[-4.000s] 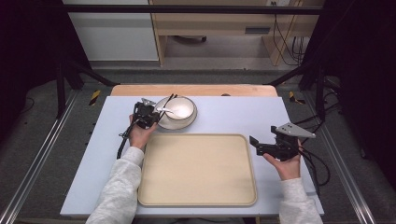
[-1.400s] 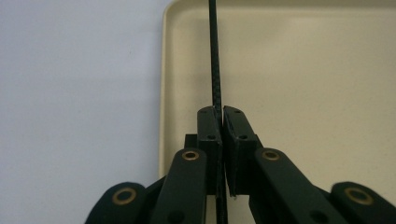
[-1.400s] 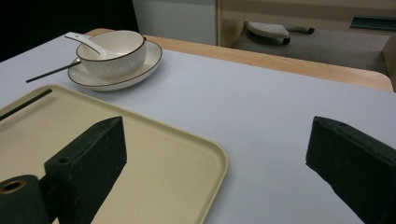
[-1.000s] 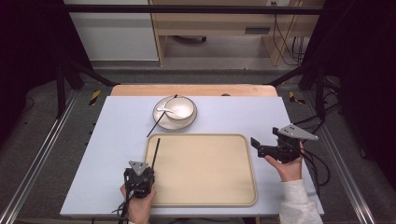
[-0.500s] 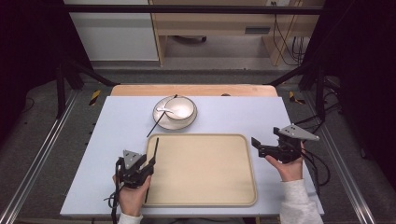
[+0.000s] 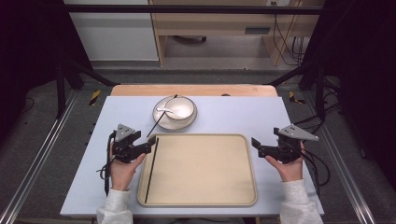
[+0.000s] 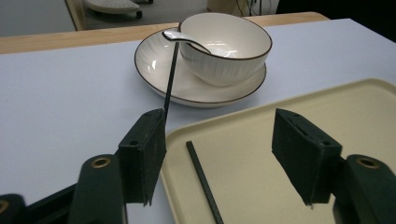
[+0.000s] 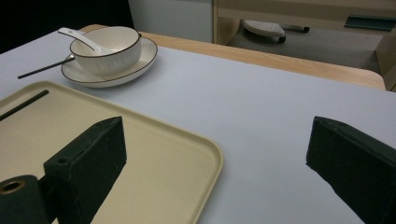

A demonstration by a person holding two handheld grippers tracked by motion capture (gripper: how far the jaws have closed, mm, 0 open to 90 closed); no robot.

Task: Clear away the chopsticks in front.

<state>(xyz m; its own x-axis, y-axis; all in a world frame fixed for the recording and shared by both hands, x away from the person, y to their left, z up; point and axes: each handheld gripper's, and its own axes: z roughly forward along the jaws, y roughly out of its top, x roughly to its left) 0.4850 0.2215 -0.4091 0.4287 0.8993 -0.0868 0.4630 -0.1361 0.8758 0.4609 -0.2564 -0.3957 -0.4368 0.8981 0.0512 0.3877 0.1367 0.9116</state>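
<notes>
Pale blue-grey covers the top of the table (image 6: 233,119), with a strip of bare light wood along its far edge. No brand, label or writing can be read on anything here.

A large beige rectangular plastic tray (image 6: 201,170) with rounded corners lies at the near middle of the table. One thin black chopstick (image 6: 151,170) lies inside it, along its left rim, running from near to far. Beyond the tray's far left corner stands a white ribbed ceramic plate with a dark rim (image 6: 188,122), and on it a white ceramic bowl with a dark rim (image 6: 180,107). A white ceramic spoon (image 6: 164,110) rests in the bowl, its handle over the bowl's left edge. A second thin black chopstick (image 6: 161,117) leans across the plate, its near end reaching out over the table toward the tray's corner.

The left hand-held gripper (image 6: 150,143) sits just beside the tray's left rim, its jaws spread wide and grasping nothing; in the left gripper view the tray's chopstick (image 7: 203,182) lies between and beyond them. The right hand-held gripper (image 6: 255,143) is at the tray's right rim, jaws likewise spread and empty.

Around the table are dark metal frame rails on a grey floor (image 6: 46,154), and a wooden furniture piece (image 6: 224,21) stands beyond.
</notes>
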